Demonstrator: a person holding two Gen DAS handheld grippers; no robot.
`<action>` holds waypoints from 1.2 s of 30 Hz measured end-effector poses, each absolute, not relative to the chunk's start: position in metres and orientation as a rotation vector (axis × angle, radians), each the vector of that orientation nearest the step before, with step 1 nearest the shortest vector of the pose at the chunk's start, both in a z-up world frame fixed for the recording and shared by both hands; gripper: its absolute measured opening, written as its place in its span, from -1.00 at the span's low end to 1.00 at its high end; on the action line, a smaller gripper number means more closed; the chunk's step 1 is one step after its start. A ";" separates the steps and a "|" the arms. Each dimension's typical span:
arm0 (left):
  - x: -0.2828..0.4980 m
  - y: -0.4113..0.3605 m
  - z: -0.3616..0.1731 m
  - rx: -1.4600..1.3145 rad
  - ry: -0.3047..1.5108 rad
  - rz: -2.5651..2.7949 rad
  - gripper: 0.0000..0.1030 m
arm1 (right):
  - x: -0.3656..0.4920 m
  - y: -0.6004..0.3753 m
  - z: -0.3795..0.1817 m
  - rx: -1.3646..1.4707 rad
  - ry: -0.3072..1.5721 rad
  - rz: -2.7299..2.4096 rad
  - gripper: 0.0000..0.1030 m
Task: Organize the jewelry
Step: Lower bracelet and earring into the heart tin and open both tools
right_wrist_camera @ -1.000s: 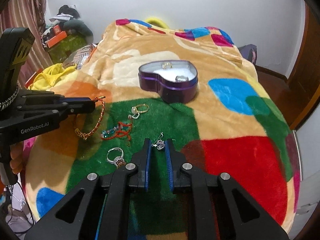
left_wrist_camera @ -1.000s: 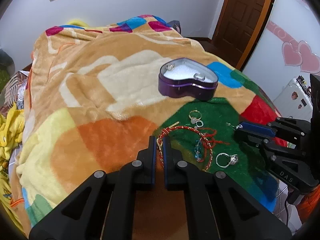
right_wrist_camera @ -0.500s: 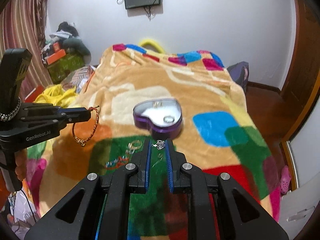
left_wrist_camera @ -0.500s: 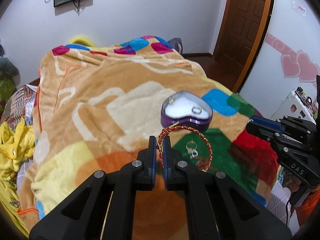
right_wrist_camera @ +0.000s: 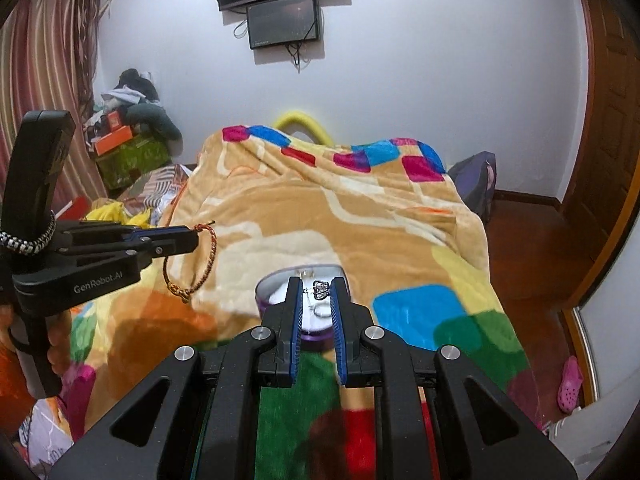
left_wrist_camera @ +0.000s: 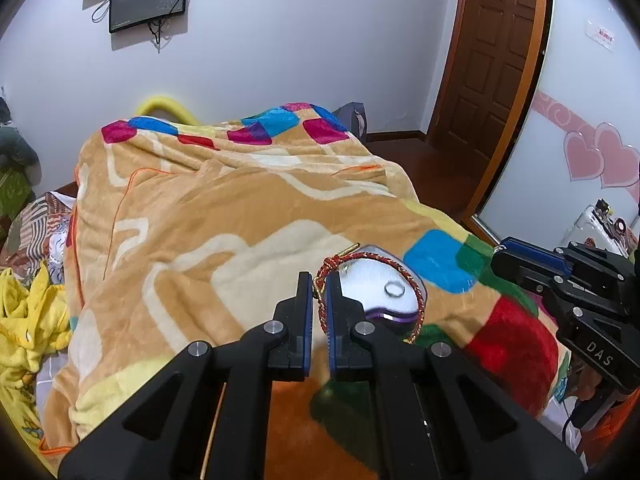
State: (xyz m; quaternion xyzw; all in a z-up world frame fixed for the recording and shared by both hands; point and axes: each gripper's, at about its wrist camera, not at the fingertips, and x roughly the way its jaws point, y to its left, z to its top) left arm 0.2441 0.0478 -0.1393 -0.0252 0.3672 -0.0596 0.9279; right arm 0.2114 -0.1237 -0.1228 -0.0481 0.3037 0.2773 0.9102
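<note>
Two tools above patchwork blanket [left_wrist_camera: 240,216]: left tool [left_wrist_camera: 319,280] pinches bracelet [left_wrist_camera: 416,292], right tool [right_wrist_camera: 315,286] pinches ring [right_wrist_camera: 321,287].

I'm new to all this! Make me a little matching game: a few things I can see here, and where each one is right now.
Things:
1. red-gold bracelet
2. crown-shaped charm
3. plain ring
4. yellow garment

Places:
A. lying inside the heart-shaped box
B. pinched in the right gripper
C. heaped beside the bed
D. hanging from the left gripper

Pairs: 1-D, 2-B, 3-A, 4-C
</note>
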 end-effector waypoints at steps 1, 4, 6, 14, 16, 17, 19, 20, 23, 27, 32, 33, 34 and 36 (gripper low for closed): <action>0.248 0.047 -0.139 -0.050 0.751 -0.122 -0.91 | 0.212 -0.124 -0.122 -0.098 0.624 0.573 -0.76; 0.258 0.046 -0.141 -0.042 0.748 -0.118 -0.91 | 0.222 -0.121 -0.123 -0.082 0.620 0.580 -0.76; 0.264 0.045 -0.143 -0.039 0.751 -0.119 -0.91 | 0.228 -0.120 -0.124 -0.071 0.620 0.583 -0.76; 0.292 0.043 -0.162 -0.037 0.793 -0.120 -0.91 | 0.251 -0.106 -0.139 -0.070 0.657 0.607 -0.76; 0.298 0.042 -0.168 -0.033 0.807 -0.120 -0.91 | 0.257 -0.102 -0.145 -0.081 0.676 0.610 -0.76; 0.301 0.041 -0.171 -0.032 0.816 -0.122 -0.91 | 0.260 -0.100 -0.148 -0.088 0.686 0.611 -0.76; 0.307 0.041 -0.177 -0.032 0.833 -0.123 -0.91 | 0.265 -0.097 -0.154 -0.099 0.706 0.612 -0.76; 0.309 0.040 -0.180 -0.030 0.841 -0.123 -0.91 | 0.268 -0.095 -0.157 -0.104 0.717 0.613 -0.76; 0.317 0.036 -0.190 -0.016 0.862 -0.123 -0.91 | 0.275 -0.093 -0.166 -0.115 0.747 0.614 -0.76; 0.323 0.031 -0.198 0.008 0.879 -0.123 -0.91 | 0.282 -0.093 -0.173 -0.119 0.779 0.621 -0.76; 0.327 0.025 -0.204 0.040 0.895 -0.134 -0.91 | 0.289 -0.092 -0.178 -0.115 0.816 0.633 -0.75; 0.327 0.024 -0.205 0.046 0.900 -0.139 -0.91 | 0.290 -0.092 -0.179 -0.114 0.821 0.634 -0.75; 0.328 0.023 -0.205 0.050 0.901 -0.140 -0.91 | 0.291 -0.091 -0.180 -0.117 0.824 0.631 -0.75; 0.328 0.022 -0.206 0.057 0.907 -0.142 -0.91 | 0.291 -0.091 -0.180 -0.123 0.828 0.631 -0.75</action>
